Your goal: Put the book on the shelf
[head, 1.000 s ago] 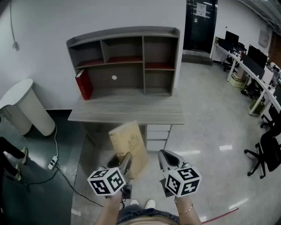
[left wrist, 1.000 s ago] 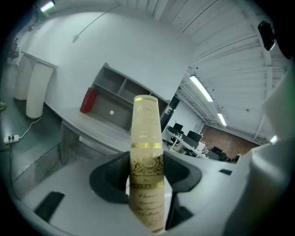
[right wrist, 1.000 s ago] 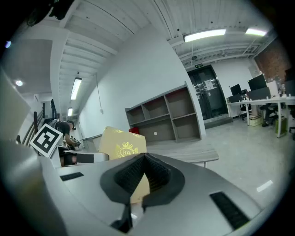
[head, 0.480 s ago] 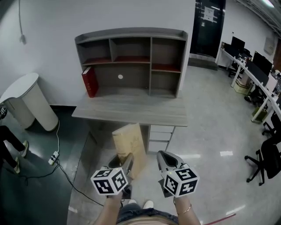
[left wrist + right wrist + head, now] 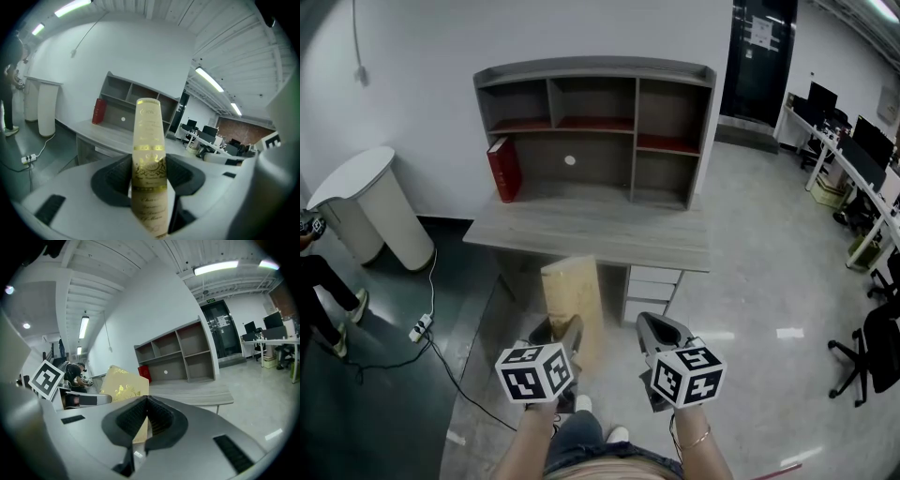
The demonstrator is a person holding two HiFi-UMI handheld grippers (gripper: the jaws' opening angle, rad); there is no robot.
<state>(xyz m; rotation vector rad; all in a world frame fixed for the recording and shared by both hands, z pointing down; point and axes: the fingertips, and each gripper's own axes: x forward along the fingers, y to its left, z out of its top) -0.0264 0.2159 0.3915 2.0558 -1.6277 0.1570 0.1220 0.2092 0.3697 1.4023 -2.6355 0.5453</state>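
Your book [image 5: 572, 292]: matt cream paper cover, shiny gold foil lettering. Ahead of you, shelf [image 5: 592, 69] and surface [image 5: 591, 232]: matt grey wood-grain board. Underfoot, floor [image 5: 769, 272]: smooth, glossy. Your left gripper [image 5: 149, 174]: matt grey plastic, ribbed black pads [image 5: 116, 177].

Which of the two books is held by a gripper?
The tan book with gold print, clamped in the left gripper; the red book stands on the desk.
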